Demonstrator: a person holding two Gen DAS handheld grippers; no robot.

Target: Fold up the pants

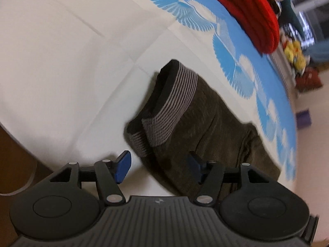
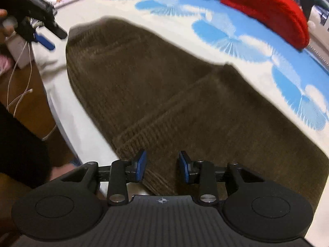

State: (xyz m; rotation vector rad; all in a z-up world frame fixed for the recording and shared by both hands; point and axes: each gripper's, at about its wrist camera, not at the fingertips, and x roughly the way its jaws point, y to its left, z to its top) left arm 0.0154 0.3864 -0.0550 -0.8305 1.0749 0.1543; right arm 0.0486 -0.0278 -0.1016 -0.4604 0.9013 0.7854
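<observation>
Cream-and-blue bedsheet (image 2: 236, 41) as folding surface; olive pants (image 2: 164, 94) lying flat mid-sheet, striped cuffs (image 1: 176, 94) stacked near left edge, likely leg-on-leg for folding; left gripper (image 1: 159, 167) wide beside cuffs, right gripper (image 2: 162, 165) half-open over near hem, gripping nothing.

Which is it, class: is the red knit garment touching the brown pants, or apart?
Apart. In the right wrist view, a strip of white and blue cloth separates the red knit garment from the brown pants.

Pants (image 2: 185, 103) motion-blurred, cut off at right edge
</observation>
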